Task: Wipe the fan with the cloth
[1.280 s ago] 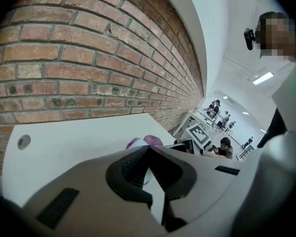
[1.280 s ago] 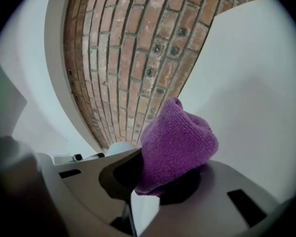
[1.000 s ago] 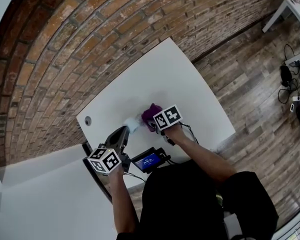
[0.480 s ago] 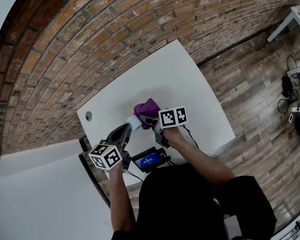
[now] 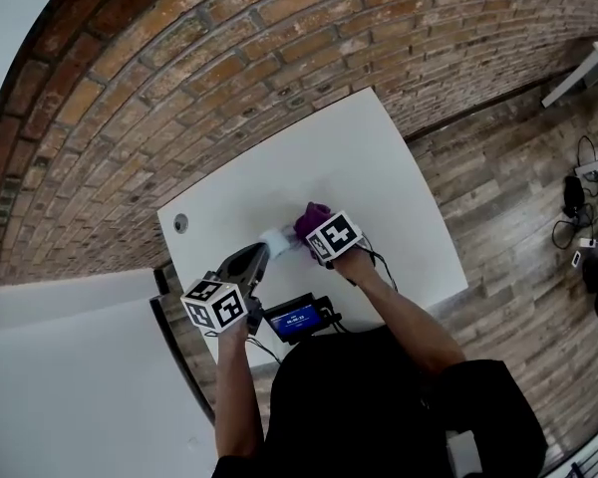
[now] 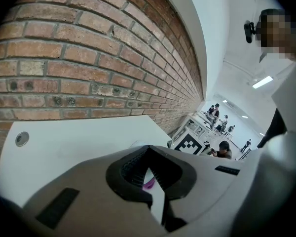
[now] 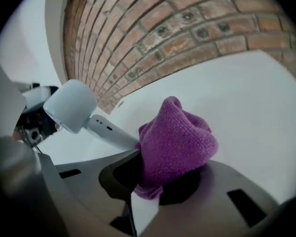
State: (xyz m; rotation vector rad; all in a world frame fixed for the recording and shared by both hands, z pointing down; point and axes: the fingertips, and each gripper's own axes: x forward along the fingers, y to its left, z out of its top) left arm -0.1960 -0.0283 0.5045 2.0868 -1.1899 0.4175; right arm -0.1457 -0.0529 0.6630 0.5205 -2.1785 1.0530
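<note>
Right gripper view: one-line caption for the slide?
Right hand-held gripper clamps a purple cloth against the handle of a white fan, over a white table.

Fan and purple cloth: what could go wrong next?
1. The cloth is pinched by just one end in the right gripper, so it might slip out while rubbing.
2. The fan looks small and light. I can't tell whether the shut left gripper really grips it, so a hard push may slide it across the table.
</note>
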